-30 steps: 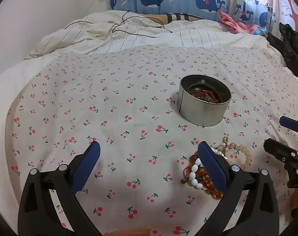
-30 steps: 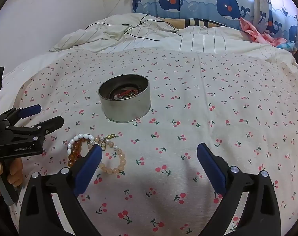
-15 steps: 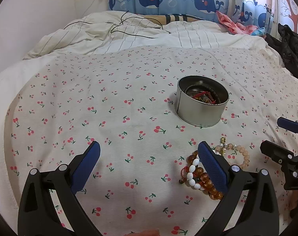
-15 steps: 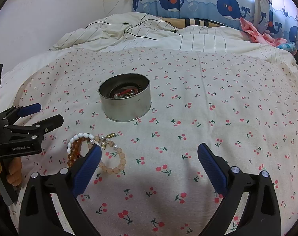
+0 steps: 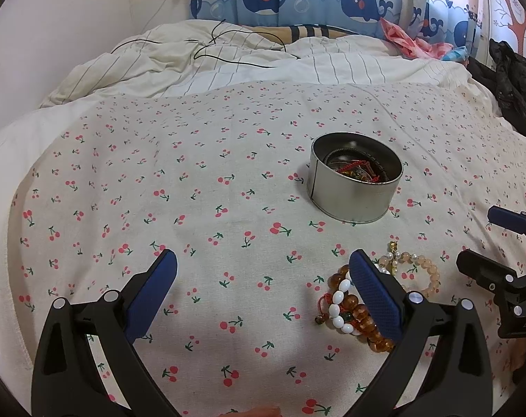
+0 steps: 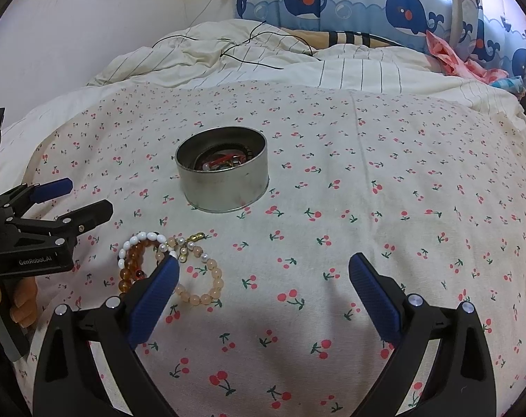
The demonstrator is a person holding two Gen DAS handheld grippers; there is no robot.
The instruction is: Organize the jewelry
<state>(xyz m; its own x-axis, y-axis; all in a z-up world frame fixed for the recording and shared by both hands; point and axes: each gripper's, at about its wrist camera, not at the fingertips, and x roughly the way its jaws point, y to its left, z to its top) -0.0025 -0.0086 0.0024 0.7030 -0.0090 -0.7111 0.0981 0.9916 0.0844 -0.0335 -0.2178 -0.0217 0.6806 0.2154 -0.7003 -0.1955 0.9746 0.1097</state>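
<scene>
Beaded bracelets (image 6: 165,271), light and floppy, lie heaped on the cherry-print bedspread (image 6: 367,208) near the round metal tin (image 6: 224,180), so we, both grippers (image 5: 263,299) (image 6: 263,299) spread empty, would pinch one strand.

The left black plastic two-finger gripper (image 5: 263,267) is being fitted with textured blue pads (image 5: 376,295) and silver screws; white "GenRobot.AI" lettering is being shown at nine o'clock. The matching right black gripper (image 6: 263,271) is being shown likewise. Bare fingers (image 6: 23,304) are being seen.
</scene>
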